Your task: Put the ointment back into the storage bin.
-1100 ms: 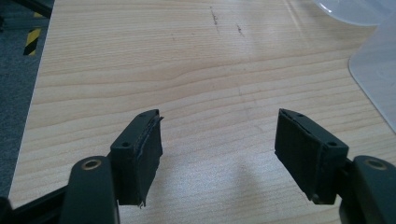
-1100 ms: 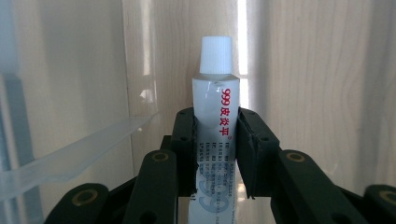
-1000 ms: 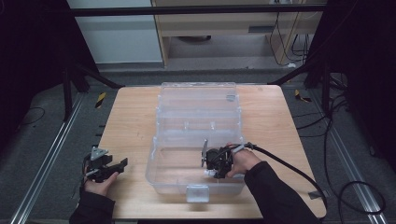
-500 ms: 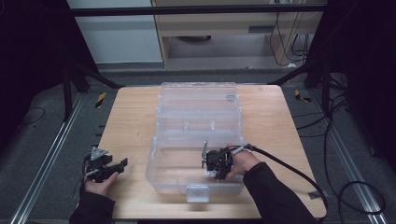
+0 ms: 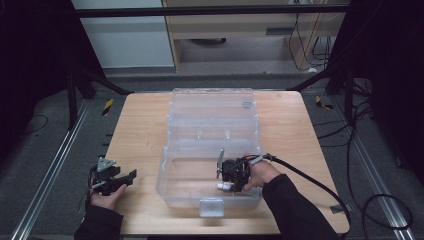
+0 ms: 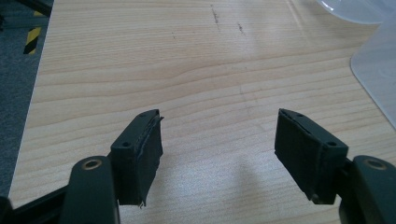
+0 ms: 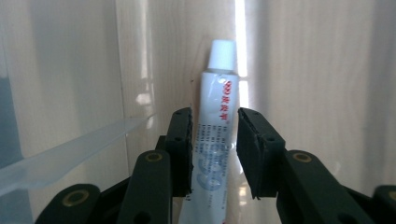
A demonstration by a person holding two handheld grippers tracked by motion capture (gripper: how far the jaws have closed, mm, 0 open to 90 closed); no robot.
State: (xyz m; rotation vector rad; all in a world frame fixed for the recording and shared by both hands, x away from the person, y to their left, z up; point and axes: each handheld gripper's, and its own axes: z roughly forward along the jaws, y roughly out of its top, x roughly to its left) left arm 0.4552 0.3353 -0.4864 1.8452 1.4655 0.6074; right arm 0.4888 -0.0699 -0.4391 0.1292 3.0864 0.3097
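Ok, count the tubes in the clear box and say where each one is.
1. A white tube with a white cap lies in the clear box's front section, between the right gripper jaws, which have just been opening. Reflections could hide others.

Red "999" with red Chinese characters, too small to read, on the white tube (image 7: 215,135).

White tube (image 7: 215,135) with white cap, red and blue print, lying inside clear plastic box (image 5: 210,150)
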